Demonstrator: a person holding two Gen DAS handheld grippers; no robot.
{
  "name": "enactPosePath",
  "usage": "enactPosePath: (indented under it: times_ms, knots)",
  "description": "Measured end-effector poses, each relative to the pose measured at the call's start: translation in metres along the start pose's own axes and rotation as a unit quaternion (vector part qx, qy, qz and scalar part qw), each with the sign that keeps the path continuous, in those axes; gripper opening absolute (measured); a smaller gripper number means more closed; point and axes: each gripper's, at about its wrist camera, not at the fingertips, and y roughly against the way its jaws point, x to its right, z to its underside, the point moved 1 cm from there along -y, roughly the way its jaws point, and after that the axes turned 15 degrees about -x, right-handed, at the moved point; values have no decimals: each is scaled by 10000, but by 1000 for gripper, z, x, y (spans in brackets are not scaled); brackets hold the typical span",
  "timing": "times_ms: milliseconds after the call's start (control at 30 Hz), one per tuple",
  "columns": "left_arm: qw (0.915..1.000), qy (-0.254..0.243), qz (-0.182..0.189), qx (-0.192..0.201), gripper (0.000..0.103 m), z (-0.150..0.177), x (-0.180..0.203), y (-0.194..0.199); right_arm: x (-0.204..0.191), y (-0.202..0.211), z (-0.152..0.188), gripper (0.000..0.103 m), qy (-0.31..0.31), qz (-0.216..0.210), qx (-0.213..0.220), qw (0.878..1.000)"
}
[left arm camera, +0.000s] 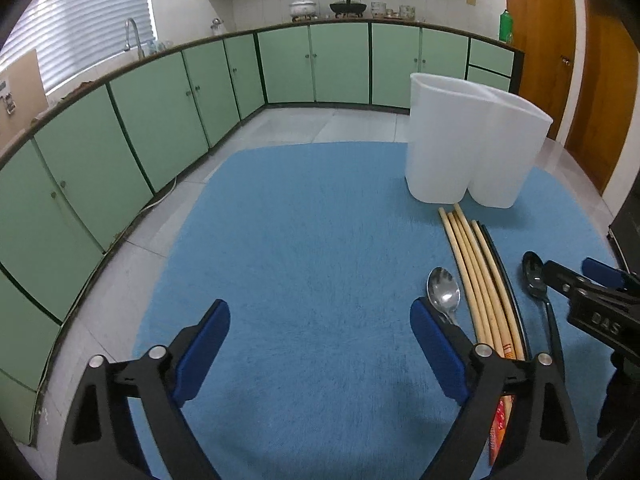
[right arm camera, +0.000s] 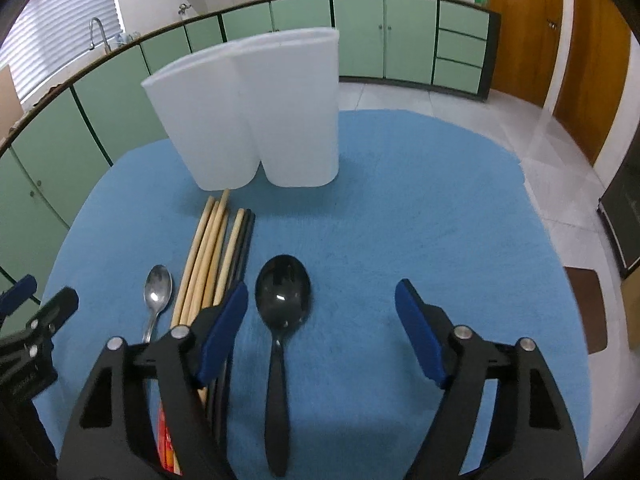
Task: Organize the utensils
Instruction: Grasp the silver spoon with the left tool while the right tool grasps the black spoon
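1. All utensils lie on the blue-matted counter [right arm camera: 400, 200] before the empty-looking white two-compartment plastic holder [right arm camera: 256, 120]: pale wooden chopsticks [right arm camera: 208, 252], small steel spoon [right arm camera: 158, 288], black plastic spoon [right arm camera: 282, 300].
2. My left tool [left arm camera: 320, 340] and right tool [right arm camera: 320, 320] are spread, pinching nothing.
3. Everything remains to sort; I see nothing blocking the holder.

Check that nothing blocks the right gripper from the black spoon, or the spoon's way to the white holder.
Nothing visible blocks either. The right gripper is open, with the black spoon lying between its fingers on the blue mat. The chopsticks lie just left of the spoon, and bare mat runs up to the white holder.
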Motion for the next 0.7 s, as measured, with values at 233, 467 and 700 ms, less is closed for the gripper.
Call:
enactPosePath:
  times_ms: [233,467,700]
  knots:
    - [10000,-6,34,-85,89,0,1,-9,-5,-17,-10,59,-44,-100,-320,9994]
    - [9999,-5,82,-124,89,-1,2,-10,-11,-21,-12,34,33,-16,-336,9994]
    - [9990,-208,340,-221,90,-9,26,-15,6,-14,-11,30,61,-146,-335,9993]
